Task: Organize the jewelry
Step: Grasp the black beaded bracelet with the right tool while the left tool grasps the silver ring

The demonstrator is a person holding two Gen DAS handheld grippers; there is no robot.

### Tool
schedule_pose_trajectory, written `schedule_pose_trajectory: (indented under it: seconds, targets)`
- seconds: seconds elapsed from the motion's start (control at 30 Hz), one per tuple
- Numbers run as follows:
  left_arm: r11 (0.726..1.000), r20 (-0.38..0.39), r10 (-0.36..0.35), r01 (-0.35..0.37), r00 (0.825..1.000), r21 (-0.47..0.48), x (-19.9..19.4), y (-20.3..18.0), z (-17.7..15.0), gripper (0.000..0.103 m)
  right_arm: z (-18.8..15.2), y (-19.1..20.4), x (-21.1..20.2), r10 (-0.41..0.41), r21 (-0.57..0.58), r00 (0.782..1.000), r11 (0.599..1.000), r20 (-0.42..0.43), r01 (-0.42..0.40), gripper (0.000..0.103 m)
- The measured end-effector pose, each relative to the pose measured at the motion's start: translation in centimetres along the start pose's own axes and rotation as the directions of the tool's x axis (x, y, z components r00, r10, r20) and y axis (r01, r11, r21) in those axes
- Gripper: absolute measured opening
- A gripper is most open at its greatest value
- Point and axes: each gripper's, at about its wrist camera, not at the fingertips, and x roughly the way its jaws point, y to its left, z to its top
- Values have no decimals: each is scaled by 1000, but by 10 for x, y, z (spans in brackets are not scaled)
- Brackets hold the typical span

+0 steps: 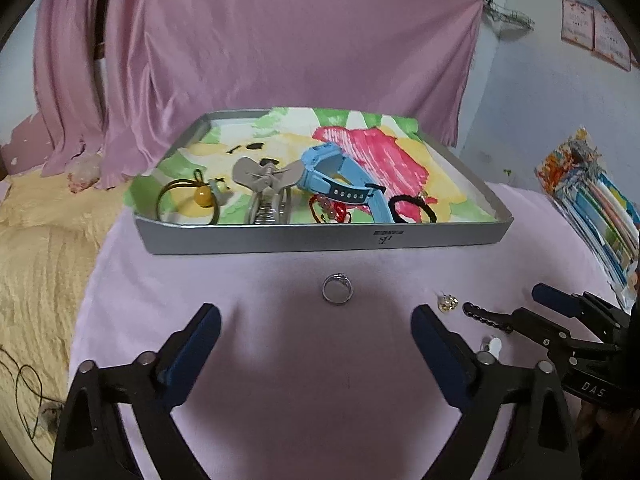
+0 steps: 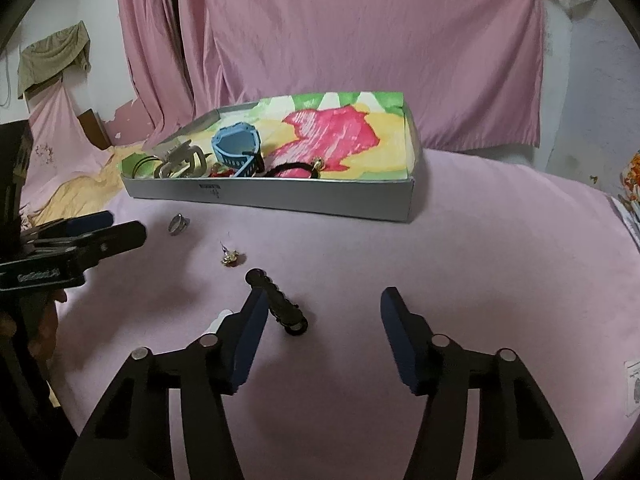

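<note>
Both tools spread wide and empty, left tool (image 1: 316, 336) lined up on silver ring (image 1: 337, 288) at frame centre just below tray (image 1: 320, 236), right tool (image 2: 324, 312) beside black clip (image 2: 276, 300); pickup step, next likely lower and close on ring

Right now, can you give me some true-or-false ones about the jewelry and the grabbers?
1. The silver ring lies inside the tray. False: it lies on the pink cloth in front of the tray.
2. The blue watch is in the tray. True.
3. The left gripper holds the ring. False: it is open and empty.
4. The black beaded clip lies on the cloth beside the right gripper. True.
5. The right gripper is shut. False: it is open.
</note>
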Motion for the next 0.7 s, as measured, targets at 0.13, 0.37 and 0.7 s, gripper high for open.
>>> schedule_pose_trajectory:
  seconds: [0.13,0.37,0.7]
  targets:
    - [1000,-32,-9,10,999,26,11,-4,5,79,2,0,7,25,4,999,1000,-27,-25,42]
    - [997,-106,-16,24,994,74,31,-11,12,56,4,6,13,43,-26,997,999,-63,-45,42]
    - [991,-109,-4,19,994,132,34,-18,17,32,6,16,15,32,-83,997,996,-75,-38,35]
